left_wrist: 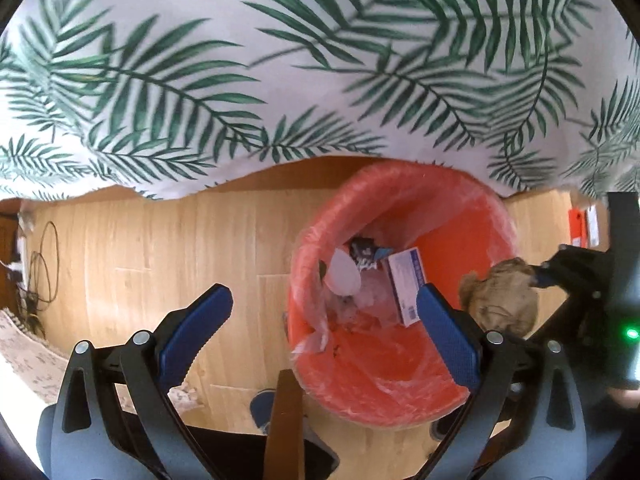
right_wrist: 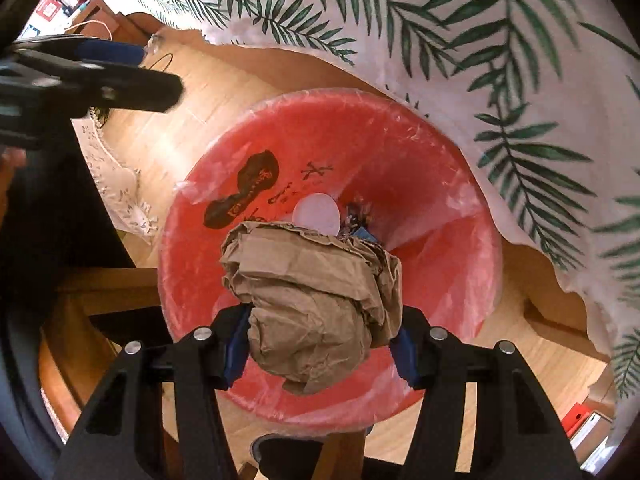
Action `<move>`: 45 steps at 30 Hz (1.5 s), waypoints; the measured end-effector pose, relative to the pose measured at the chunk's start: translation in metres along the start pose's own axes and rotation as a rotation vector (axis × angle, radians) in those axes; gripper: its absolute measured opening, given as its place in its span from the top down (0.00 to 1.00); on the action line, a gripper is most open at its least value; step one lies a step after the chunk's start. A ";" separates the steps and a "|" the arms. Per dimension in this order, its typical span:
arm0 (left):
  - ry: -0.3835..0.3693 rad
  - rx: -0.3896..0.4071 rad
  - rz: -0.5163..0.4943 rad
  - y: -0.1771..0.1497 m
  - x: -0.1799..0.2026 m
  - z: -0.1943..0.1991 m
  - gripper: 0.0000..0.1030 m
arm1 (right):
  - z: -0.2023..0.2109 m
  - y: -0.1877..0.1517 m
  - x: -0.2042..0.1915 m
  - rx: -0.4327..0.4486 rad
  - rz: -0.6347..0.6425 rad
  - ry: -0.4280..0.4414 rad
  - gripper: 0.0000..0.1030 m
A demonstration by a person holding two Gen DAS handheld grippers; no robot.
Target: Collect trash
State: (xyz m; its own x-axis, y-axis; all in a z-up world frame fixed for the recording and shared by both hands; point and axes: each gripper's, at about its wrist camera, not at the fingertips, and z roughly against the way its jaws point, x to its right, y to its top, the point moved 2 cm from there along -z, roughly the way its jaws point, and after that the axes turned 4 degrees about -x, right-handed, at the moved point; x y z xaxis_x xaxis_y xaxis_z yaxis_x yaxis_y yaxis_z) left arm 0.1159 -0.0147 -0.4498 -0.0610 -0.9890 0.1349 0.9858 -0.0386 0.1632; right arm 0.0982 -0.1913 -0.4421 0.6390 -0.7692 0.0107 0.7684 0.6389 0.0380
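Observation:
A red trash bin (left_wrist: pixel 400 384) lined with clear plastic stands on the wood floor; it also shows in the right wrist view (right_wrist: pixel 440 264). Inside lie a white and blue box (left_wrist: pixel 406 284), a white disc (left_wrist: pixel 343 272) and a dark wrapper (left_wrist: pixel 364 254). My right gripper (right_wrist: pixel 320 344) is shut on a crumpled brown paper ball (right_wrist: pixel 312 300) and holds it above the bin's mouth; the ball shows at the bin's right rim in the left wrist view (left_wrist: pixel 500 300). My left gripper (left_wrist: pixel 326 316) is open and empty, over the bin's left rim.
A tablecloth with green palm leaves (left_wrist: pixel 280 60) hangs over the bin's far side. Cables (left_wrist: pixel 40 264) lie on the floor at far left. A patterned rug (right_wrist: pixel 116 176) lies left of the bin. Red and white boxes (right_wrist: pixel 580 420) sit at lower right.

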 end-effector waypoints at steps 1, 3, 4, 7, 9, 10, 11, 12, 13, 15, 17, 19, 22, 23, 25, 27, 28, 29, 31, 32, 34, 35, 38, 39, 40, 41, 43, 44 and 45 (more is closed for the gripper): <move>-0.002 0.004 0.003 0.000 -0.001 0.002 0.06 | -0.004 0.002 0.000 -0.007 0.006 -0.004 0.44; -0.004 0.007 0.001 0.000 0.000 0.003 0.06 | -0.009 0.003 -0.002 -0.018 0.016 -0.008 0.44; -0.003 0.009 -0.001 0.000 0.001 0.003 0.06 | -0.012 0.004 -0.002 -0.023 0.022 -0.009 0.43; -0.002 0.009 -0.007 -0.001 0.002 0.000 0.06 | -0.018 0.006 -0.004 -0.040 0.033 -0.016 0.40; -0.003 0.010 -0.008 -0.001 0.003 0.000 0.06 | -0.022 0.006 -0.003 -0.048 0.035 -0.018 0.37; -0.004 0.010 -0.007 -0.001 0.003 -0.002 0.06 | -0.024 0.007 -0.003 -0.053 0.034 -0.018 0.36; -0.005 0.011 -0.005 -0.001 0.003 -0.003 0.06 | -0.024 0.007 -0.003 -0.054 0.035 -0.018 0.36; -0.004 0.010 -0.003 -0.001 0.002 -0.003 0.06 | -0.024 0.007 -0.003 -0.055 0.036 -0.019 0.33; -0.003 0.011 0.000 -0.002 0.003 -0.006 0.06 | -0.024 0.007 -0.003 -0.054 0.038 -0.018 0.31; -0.003 0.011 0.002 -0.001 0.002 -0.005 0.06 | -0.023 0.007 -0.003 -0.048 0.042 -0.021 0.22; -0.001 0.015 -0.001 -0.001 0.002 -0.004 0.06 | -0.021 0.007 -0.003 -0.038 0.044 -0.027 0.17; 0.003 0.019 -0.008 -0.001 0.003 -0.002 0.06 | -0.018 0.007 -0.003 -0.024 0.043 -0.029 0.13; 0.007 0.027 -0.019 -0.001 0.006 0.002 0.06 | -0.008 0.007 -0.003 0.010 0.038 -0.032 0.06; 0.008 0.028 -0.021 -0.001 0.007 0.003 0.06 | -0.003 0.007 -0.003 0.024 0.037 -0.035 0.05; 0.010 0.033 -0.024 -0.002 0.008 0.006 0.06 | 0.010 0.007 -0.004 0.061 0.039 -0.044 0.05; 0.019 0.040 -0.026 -0.003 0.010 0.010 0.06 | 0.028 0.006 -0.006 0.105 0.045 -0.051 0.05; 0.018 0.042 -0.026 -0.003 0.010 0.012 0.06 | 0.037 0.006 -0.006 0.125 0.049 -0.060 0.05; 0.018 0.048 -0.026 -0.003 0.012 0.015 0.06 | 0.047 0.005 -0.008 0.150 0.054 -0.071 0.05; 0.017 0.064 -0.033 -0.004 0.013 0.021 0.06 | 0.067 0.003 -0.010 0.189 0.059 -0.089 0.05; 0.022 0.072 -0.037 -0.006 0.015 0.025 0.06 | 0.077 0.002 -0.010 0.197 0.055 -0.090 0.05; 0.033 0.086 -0.047 -0.008 0.019 0.032 0.06 | 0.093 -0.002 -0.010 0.215 0.048 -0.086 0.05; 0.035 0.087 -0.050 -0.010 0.021 0.035 0.06 | 0.101 -0.005 -0.010 0.222 0.043 -0.092 0.05; 0.023 0.093 -0.060 -0.015 0.028 0.044 0.06 | 0.121 -0.016 -0.012 0.239 0.035 -0.105 0.05; 0.023 0.098 -0.064 -0.017 0.031 0.048 0.06 | 0.125 -0.019 -0.012 0.240 0.030 -0.103 0.05; 0.027 0.100 -0.069 -0.019 0.033 0.049 0.06 | 0.128 -0.023 -0.012 0.239 0.024 -0.103 0.05; 0.036 0.103 -0.073 -0.021 0.036 0.052 0.06 | 0.132 -0.027 -0.013 0.239 0.018 -0.103 0.05; 0.059 0.098 -0.084 -0.027 0.040 0.056 0.06 | 0.136 -0.036 -0.015 0.241 0.008 -0.097 0.05; 0.090 0.100 -0.088 -0.031 0.043 0.058 0.06 | 0.138 -0.040 -0.016 0.239 0.005 -0.093 0.05; 0.103 0.105 -0.095 -0.035 0.046 0.060 0.06 | 0.140 -0.045 -0.018 0.237 0.006 -0.088 0.05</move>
State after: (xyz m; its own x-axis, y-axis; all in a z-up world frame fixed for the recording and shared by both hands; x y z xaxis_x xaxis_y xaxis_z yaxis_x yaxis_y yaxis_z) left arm 0.0697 -0.0501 -0.3903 -0.1319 -0.9912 0.0138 0.9543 -0.1232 0.2724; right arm 0.0469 -0.2085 -0.3045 0.6298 -0.7705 0.0982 0.7281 0.6297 0.2708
